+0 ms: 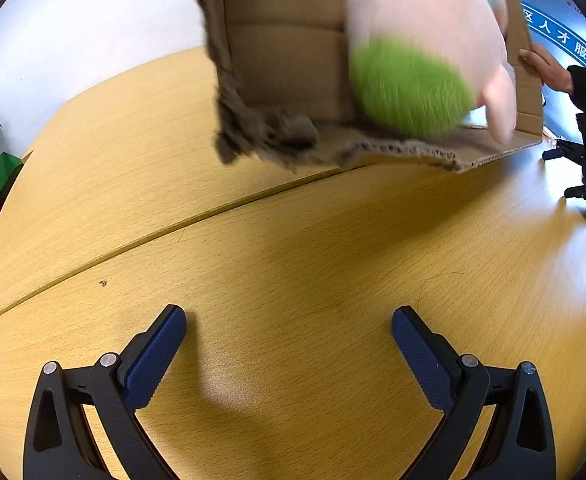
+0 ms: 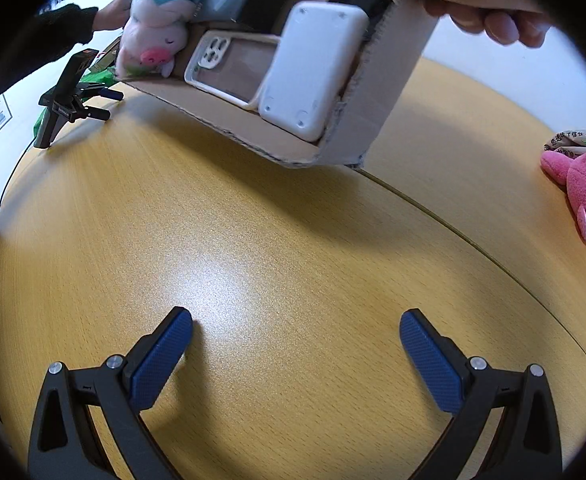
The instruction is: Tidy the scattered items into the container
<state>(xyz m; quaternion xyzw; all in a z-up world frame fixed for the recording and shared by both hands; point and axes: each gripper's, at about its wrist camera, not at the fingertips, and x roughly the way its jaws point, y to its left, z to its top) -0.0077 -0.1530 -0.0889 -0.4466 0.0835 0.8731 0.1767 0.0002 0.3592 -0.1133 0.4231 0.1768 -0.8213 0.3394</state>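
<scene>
1. Hovering low over the counter [image 1: 293, 260], the left gripper [image 1: 289, 322] has its jaws spread, holding nothing.
2. Right gripper [image 2: 296, 322]: likewise spread and unladen.
3. Bare hands tilt the box [image 2: 377, 100] above the counter; pig plush [image 2: 153, 40], phone case [image 2: 233, 64] and white device [image 2: 313, 68] lie inside.

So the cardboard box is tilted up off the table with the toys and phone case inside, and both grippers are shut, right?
Not quite. The cardboard box is tilted above the table with the plush pig and phone case inside, but the left gripper and right gripper are open and empty, as each wrist view shows.
</scene>
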